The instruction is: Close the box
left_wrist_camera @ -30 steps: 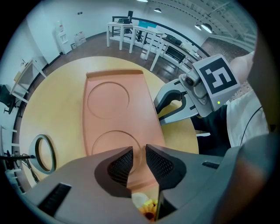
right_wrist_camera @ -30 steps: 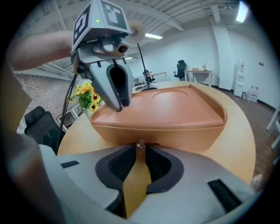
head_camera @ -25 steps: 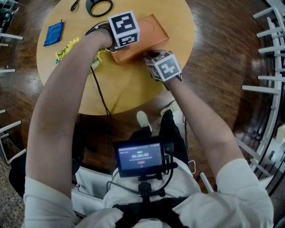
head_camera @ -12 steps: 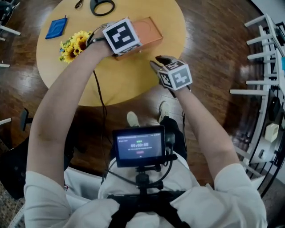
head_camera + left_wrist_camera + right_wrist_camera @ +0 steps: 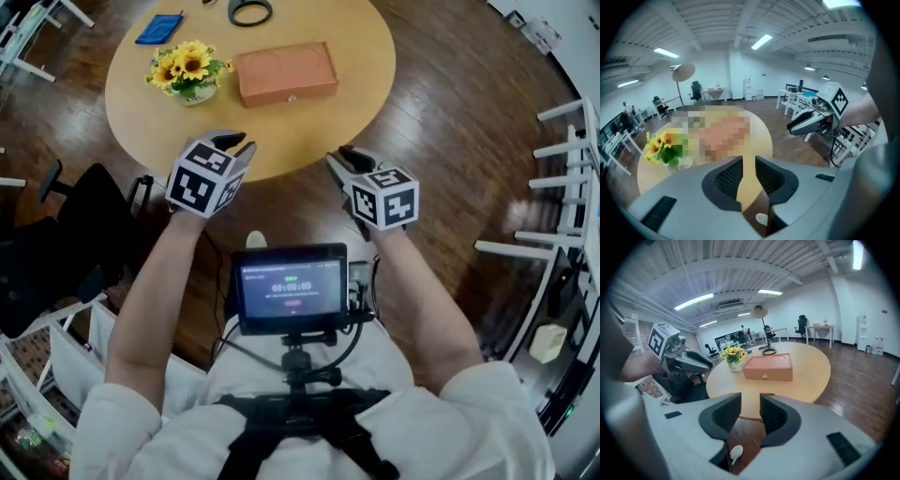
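The box (image 5: 286, 73) lies lid-down at the upper middle of the worktop (image 5: 309, 131), well clear of the left gripper (image 5: 234, 143) and right gripper (image 5: 345, 161), whose fingers are narrowly parted and empty. If the lid isn't fully seated, reaching back risks knocking the flowers (image 5: 187, 67) beside it.

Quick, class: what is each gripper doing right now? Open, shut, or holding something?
Left gripper: open, nothing between its jaws.
Right gripper: open, jaws have just been opening, nothing between them.
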Tool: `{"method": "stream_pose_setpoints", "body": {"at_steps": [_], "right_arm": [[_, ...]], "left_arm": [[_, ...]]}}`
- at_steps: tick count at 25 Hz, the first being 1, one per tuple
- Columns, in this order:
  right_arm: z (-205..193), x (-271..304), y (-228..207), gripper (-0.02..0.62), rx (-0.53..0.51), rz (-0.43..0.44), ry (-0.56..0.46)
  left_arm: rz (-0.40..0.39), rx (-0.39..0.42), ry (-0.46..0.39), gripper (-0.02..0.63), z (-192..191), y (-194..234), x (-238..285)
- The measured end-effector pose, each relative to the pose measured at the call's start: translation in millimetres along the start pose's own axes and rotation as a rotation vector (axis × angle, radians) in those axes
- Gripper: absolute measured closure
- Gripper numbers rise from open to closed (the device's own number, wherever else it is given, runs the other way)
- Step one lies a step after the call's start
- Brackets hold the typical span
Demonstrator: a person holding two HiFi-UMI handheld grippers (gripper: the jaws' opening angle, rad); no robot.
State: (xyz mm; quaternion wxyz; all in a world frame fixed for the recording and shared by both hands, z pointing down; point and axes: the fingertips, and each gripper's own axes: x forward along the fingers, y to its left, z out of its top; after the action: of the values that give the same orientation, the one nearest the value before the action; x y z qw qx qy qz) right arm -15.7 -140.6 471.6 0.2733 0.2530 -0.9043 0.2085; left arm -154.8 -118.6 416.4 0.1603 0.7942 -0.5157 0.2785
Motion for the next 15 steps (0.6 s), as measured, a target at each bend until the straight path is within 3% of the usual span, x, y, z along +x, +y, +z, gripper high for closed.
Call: {"method": "stream_pose_setpoints", "body": {"at_steps": [2,7,10,11,15], "right_arm": [[-13.7,-14.7,9.0,0.466,-0.046,0.041,0.019],[-48.4,-96.5,11.4,0.466,-0.174,0.143,0.022],[-59.6,-124.4,12.2,0.438,-0.234,0.188,0.026],[-64.1,-134.2,10.8,0.401,-0.247,0.188,0.026],[-79.3,-168.5,9.5,0.377,-0.277,0.196,0.012]], "left_arm": [[0.075,-0.091,-0.008,0.518,-20.3,-11.9,-19.6],[0.201,-0.274,-0.042,0.518,-39.5,-109.6,-60.6],[0.252,-0.33,-0.044,0.518,-48.8,-152.8,-72.7],[0.256,-0.341,-0.042,0.518,-50.7,-166.0,-74.1],[0.262,-0.355,-0.035,0.518,-54.9,-206.7,-81.4]]}}
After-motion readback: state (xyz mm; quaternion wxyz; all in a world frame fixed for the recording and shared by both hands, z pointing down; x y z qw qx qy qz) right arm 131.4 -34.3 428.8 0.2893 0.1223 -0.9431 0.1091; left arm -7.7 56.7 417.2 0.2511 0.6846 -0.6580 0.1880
